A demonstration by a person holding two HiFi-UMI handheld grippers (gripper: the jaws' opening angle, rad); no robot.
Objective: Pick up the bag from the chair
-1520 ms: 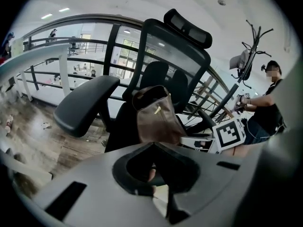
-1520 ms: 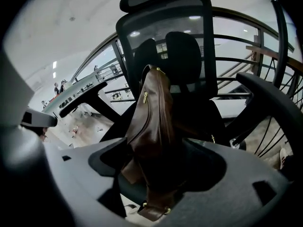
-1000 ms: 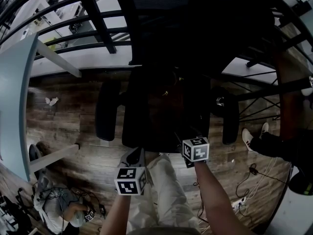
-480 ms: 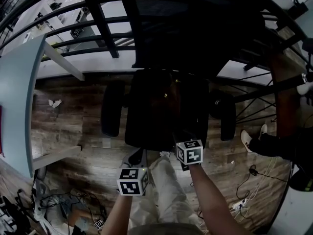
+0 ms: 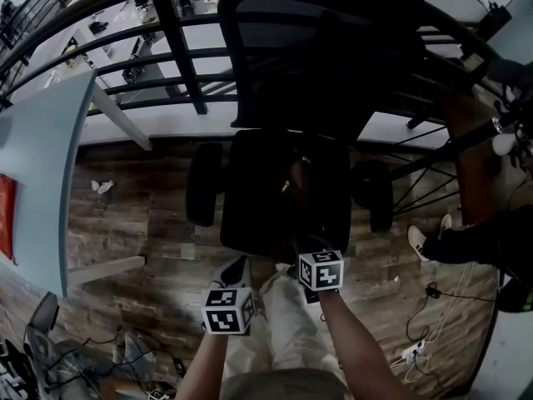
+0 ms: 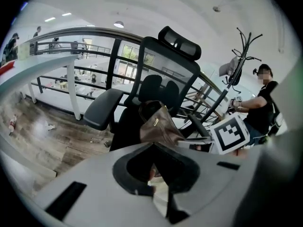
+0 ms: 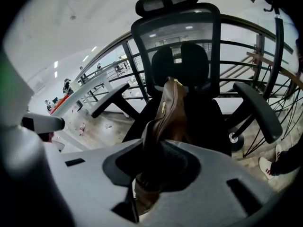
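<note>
A black office chair (image 5: 266, 198) stands in front of me, seen from above in the head view. A brown bag (image 7: 173, 112) with gold zip pulls stands upright on its seat, leaning on the backrest. The bag's near end runs down into my right gripper (image 7: 142, 183), which is shut on it at the seat's front edge (image 5: 310, 252). The bag (image 6: 158, 126) also shows from the side in the left gripper view, with the right gripper's marker cube (image 6: 230, 133) beside it. My left gripper (image 5: 233, 277) hangs lower, over my trouser leg, shut and holding nothing (image 6: 158, 193).
Two padded armrests (image 5: 202, 186) (image 5: 379, 194) flank the seat. A pale blue desk (image 5: 42, 165) lies at the left and a dark railing (image 5: 166, 57) behind the chair. At the right sits a person (image 6: 262, 103), shoe (image 5: 416, 240) on the floor, near loose cables (image 5: 416, 348).
The head view has tipped up, showing more of the chair's back. My right gripper has edged slightly back toward me at the seat's front edge. The left gripper has barely moved.
</note>
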